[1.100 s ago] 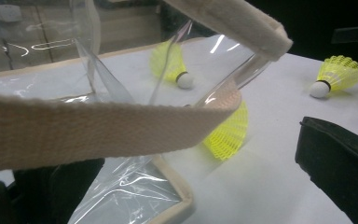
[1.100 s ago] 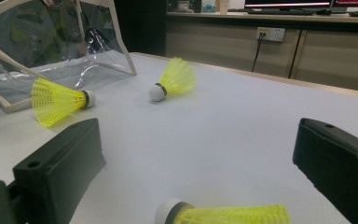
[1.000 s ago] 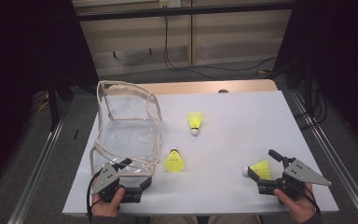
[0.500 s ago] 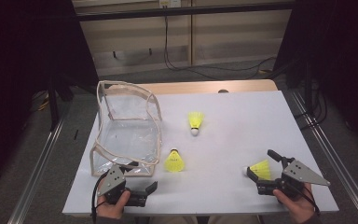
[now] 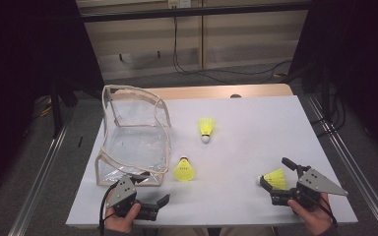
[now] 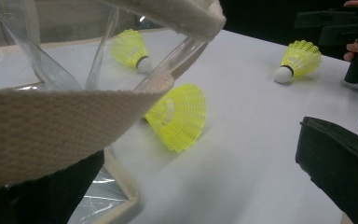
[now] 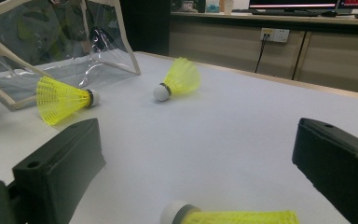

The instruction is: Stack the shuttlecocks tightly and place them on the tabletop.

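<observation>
At the near edge of the white tabletop [image 5: 256, 147] the left tongs [image 5: 147, 204] are held low in the person's left hand [image 5: 123, 219], jaws spread, with one jaw tucked under the cream webbing trim at the near corner of the clear pouch [image 5: 135, 142] and the other standing free to the side; in the left gripper view that trim crosses right in front of the camera. At the near right, the right tongs [image 5: 278, 179] sit in the right hand [image 5: 310, 214], jaws spread wide on either side of a yellow shuttlecock [image 5: 274, 178] that lies on its side between them, its white cork tip toward the pouch; whether either jaw touches it cannot be told. A little farther in, a second yellow shuttlecock [image 5: 184, 169] lies just beside the pouch's near right corner, its open skirt turned toward the left tongs. The pouch stands open on the left part of the tabletop, its transparent walls framed by cream edging. Beyond it, near the middle, a third yellow shuttlecock [image 5: 206, 129] lies with its cork pointing toward the person. Behind the tabletop, cables [image 5: 197, 69] trail over the floor before pale cabinet fronts [image 5: 187, 39].
</observation>
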